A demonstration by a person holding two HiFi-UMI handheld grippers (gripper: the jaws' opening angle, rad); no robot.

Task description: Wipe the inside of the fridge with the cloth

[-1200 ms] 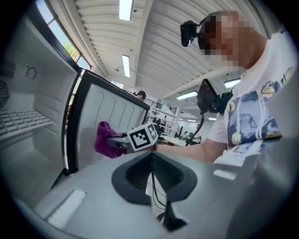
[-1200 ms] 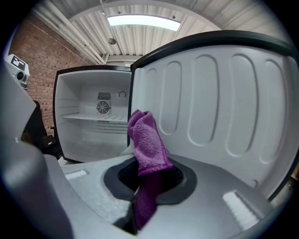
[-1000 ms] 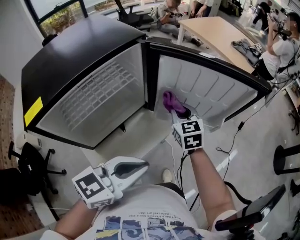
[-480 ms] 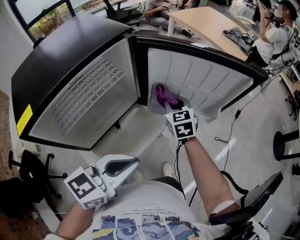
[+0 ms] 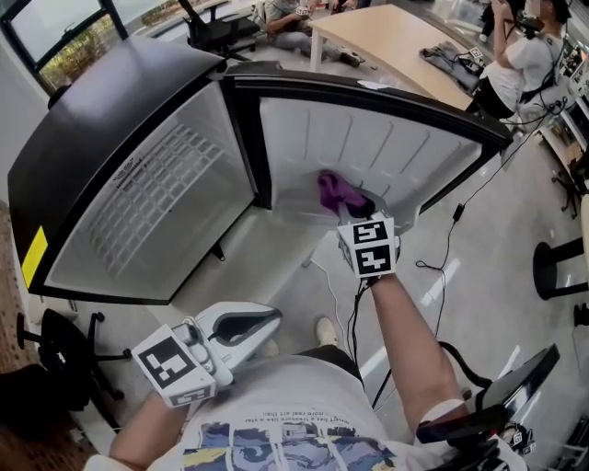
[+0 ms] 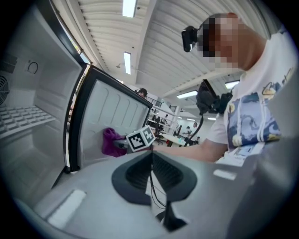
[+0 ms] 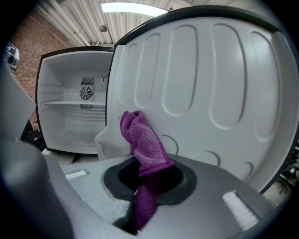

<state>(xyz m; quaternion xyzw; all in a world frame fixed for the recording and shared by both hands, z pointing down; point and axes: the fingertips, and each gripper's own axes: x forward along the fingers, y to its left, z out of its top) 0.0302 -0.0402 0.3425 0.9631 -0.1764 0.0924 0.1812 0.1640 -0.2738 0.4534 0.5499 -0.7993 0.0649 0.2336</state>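
Holding the purple cloth (image 5: 335,191) clamped in my right gripper (image 5: 357,212) at the fridge door liner (image 5: 396,152), I judge the cabinet (image 5: 156,202) unwiped, my left gripper (image 5: 262,322) closed on nothing.

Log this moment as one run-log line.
right hand-held gripper: shut on purple terry cloth, at white fridge door liner | left hand-held gripper: shut, empty

Bright, even light from ceiling strips (image 6: 127,7); soft shadows; heavy fisheye warping; dark, blurred corners.
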